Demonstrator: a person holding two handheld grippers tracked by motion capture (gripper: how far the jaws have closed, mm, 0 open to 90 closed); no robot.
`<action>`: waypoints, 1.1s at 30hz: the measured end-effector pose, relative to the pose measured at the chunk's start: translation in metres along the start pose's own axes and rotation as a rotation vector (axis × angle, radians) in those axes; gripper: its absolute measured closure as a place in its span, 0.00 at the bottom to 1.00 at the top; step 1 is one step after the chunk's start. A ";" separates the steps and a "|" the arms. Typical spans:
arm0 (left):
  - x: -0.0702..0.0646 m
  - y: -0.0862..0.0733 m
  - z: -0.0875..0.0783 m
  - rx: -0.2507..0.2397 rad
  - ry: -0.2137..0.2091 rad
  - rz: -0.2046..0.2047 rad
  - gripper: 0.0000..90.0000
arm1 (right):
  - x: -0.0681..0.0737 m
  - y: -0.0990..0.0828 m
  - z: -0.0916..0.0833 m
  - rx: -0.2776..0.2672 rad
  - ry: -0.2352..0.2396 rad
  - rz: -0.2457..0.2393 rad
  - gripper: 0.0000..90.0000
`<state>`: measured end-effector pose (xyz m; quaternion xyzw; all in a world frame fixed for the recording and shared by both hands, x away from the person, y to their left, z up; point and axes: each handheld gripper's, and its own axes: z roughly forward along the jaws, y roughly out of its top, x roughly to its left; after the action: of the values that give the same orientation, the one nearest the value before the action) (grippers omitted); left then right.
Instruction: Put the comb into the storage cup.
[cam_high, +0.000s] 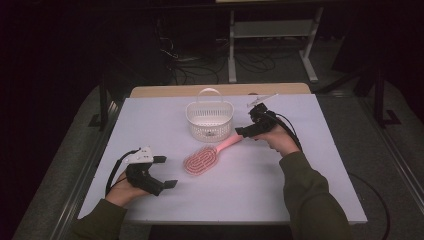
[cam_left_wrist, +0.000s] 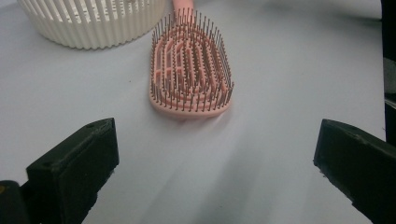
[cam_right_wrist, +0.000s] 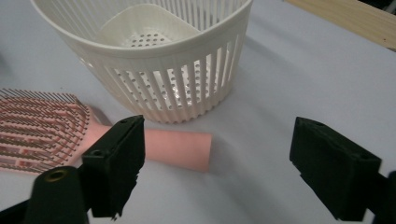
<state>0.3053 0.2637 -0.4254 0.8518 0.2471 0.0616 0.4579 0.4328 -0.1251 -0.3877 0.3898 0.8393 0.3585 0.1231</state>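
A pink hairbrush (cam_high: 207, 156) lies bristles up near the middle of the table (cam_high: 310, 190), its handle pointing toward the far right corner and its head toward the near left. A white slatted basket (cam_high: 210, 120) stands upright just beyond it, nearer the far edge, apart from the brush.

The right gripper (cam_high: 245, 132) sits at the handle's end, jaws spread wide. In the right gripper view the handle tip (cam_right_wrist: 180, 149) lies between the jaws, beside the left one; neither pad presses on it.

The left gripper (cam_high: 165, 172) rests near the near left corner, jaws wide apart and holding nothing, pointed at the brush head (cam_left_wrist: 191, 70).
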 end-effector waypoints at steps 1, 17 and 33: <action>0.000 0.000 0.000 0.000 0.000 0.000 0.00 | -0.001 0.000 0.001 0.005 -0.001 0.006 0.27; 0.000 0.000 0.000 -0.002 0.001 -0.004 0.00 | 0.000 0.002 0.016 0.048 0.001 -0.022 0.76; 0.000 0.000 0.000 -0.004 0.003 -0.005 0.00 | 0.000 0.006 0.029 0.073 0.020 -0.014 0.99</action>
<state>0.3052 0.2638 -0.4252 0.8501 0.2498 0.0622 0.4594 0.4503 -0.1074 -0.4045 0.3845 0.8556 0.3307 0.1032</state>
